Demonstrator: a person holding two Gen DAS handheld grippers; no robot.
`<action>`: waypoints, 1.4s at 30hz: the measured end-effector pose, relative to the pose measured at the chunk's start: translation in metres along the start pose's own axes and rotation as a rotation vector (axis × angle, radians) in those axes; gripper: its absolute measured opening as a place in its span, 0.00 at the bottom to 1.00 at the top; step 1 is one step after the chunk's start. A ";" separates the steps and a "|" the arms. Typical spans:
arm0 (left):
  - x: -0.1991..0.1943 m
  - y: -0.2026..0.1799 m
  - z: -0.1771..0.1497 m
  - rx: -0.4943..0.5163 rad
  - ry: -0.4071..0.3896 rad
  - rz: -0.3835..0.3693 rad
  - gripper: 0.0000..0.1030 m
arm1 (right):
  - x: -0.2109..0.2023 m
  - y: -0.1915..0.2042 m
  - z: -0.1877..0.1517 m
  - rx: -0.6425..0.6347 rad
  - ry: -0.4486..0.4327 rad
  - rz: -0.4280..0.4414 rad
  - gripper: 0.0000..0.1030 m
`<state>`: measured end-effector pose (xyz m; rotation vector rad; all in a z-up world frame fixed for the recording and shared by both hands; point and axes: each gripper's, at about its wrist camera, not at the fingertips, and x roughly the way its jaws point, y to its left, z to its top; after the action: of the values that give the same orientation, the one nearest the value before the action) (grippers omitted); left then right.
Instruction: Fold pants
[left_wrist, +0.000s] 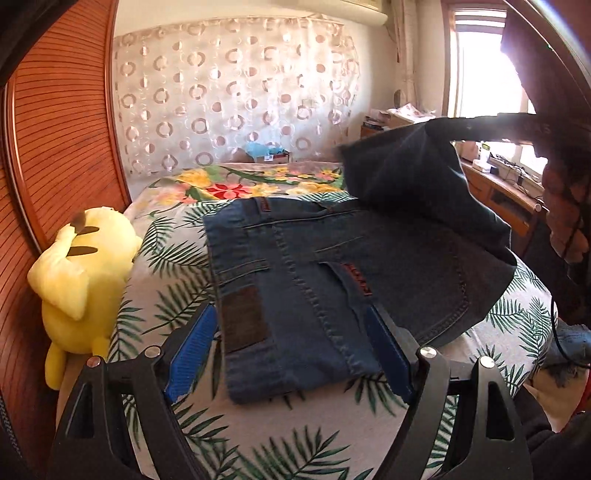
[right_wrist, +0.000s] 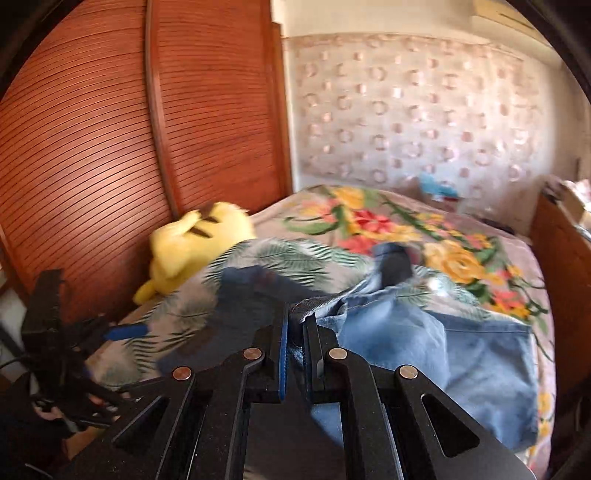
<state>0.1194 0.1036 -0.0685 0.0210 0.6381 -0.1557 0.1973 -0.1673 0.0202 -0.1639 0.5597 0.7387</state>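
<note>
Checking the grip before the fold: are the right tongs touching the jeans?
Touching. The right wrist view shows the right tongs shut, with a bunch of the jeans' fabric pinched between the blue pads.

There is one pair of blue pants (left_wrist: 295, 280), one yellow plush toy (left_wrist: 79, 266), one bed (left_wrist: 258, 435) and two grippers: left gripper (left_wrist: 291, 332), right gripper (right_wrist: 297, 325).

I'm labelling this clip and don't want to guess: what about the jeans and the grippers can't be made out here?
- Jeans, left wrist view: the red lettering by the pocket is too small to read.
- Jeans, right wrist view: motion blur smears the far part.
- Lifted denim, right wrist view: the right gripper and its frame hide what hangs below.
- Left gripper: in the right wrist view, blurred and dark.
</note>
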 end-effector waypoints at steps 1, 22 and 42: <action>0.000 0.001 0.000 0.000 0.002 0.001 0.80 | 0.001 -0.003 -0.002 -0.002 0.014 0.001 0.07; 0.054 -0.057 0.021 0.038 0.068 -0.160 0.61 | -0.003 -0.033 -0.064 0.098 0.100 -0.211 0.33; 0.090 -0.104 0.020 0.085 0.181 -0.248 0.08 | -0.009 -0.055 -0.099 0.288 0.114 -0.272 0.33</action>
<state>0.1869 -0.0135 -0.1035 0.0382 0.8137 -0.4243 0.1877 -0.2458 -0.0611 -0.0127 0.7294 0.3803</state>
